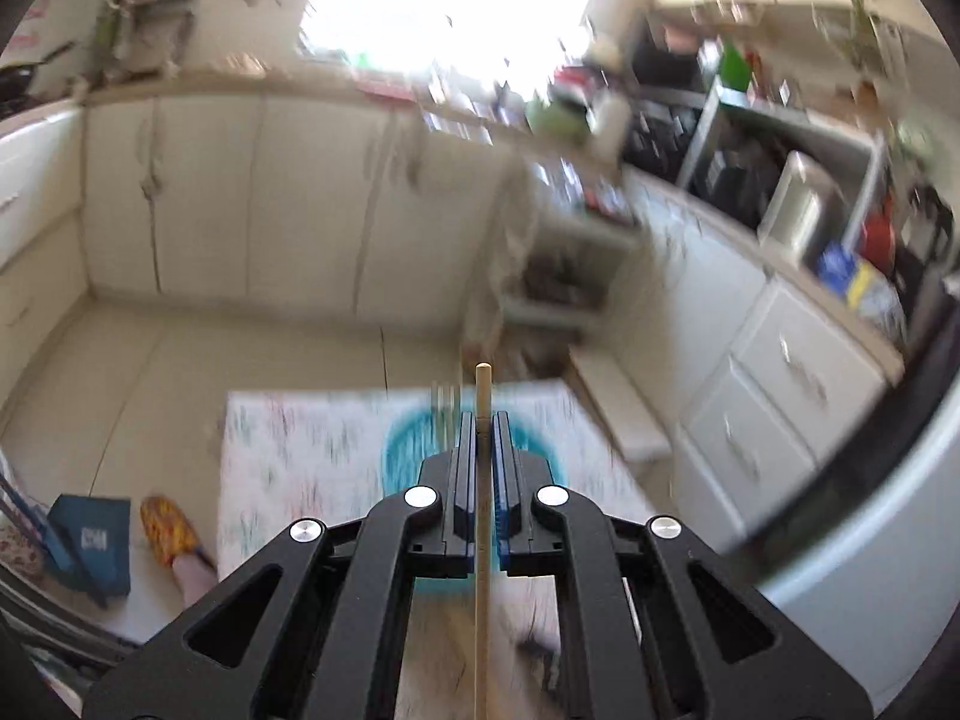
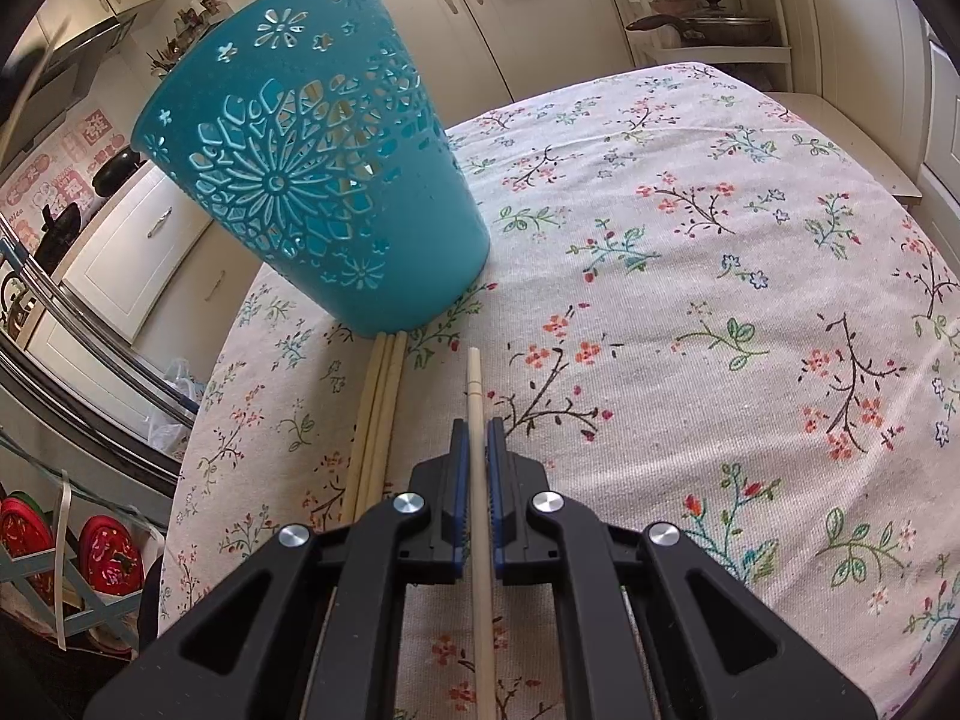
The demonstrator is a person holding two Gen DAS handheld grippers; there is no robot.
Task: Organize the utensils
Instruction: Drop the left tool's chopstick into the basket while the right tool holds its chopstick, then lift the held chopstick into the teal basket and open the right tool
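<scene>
The left gripper (image 1: pixel 480 420) is squeezed tight on a wooden chopstick (image 1: pixel 483 396). This stick runs straight away from the camera, and its round tip pokes out past the fingers. The left view is blurry, but far below it shows a table with a flowery cloth (image 1: pixel 300 450) and the blue holder (image 1: pixel 402 450) as a blurry blue ring. The right gripper (image 2: pixel 479 429) is also squeezed tight on a pale chopstick (image 2: pixel 475 384). That stick points away too, toward the far side of the flowery tablecloth (image 2: pixel 690 300), with its tip near the teal basket (image 2: pixel 312 180). The basket has flower holes cut in it and leans to the left. Just left of the right gripper, three more chopsticks (image 2: pixel 375 414) lie side by side on the cloth, with their far ends touching the basket's bottom.
</scene>
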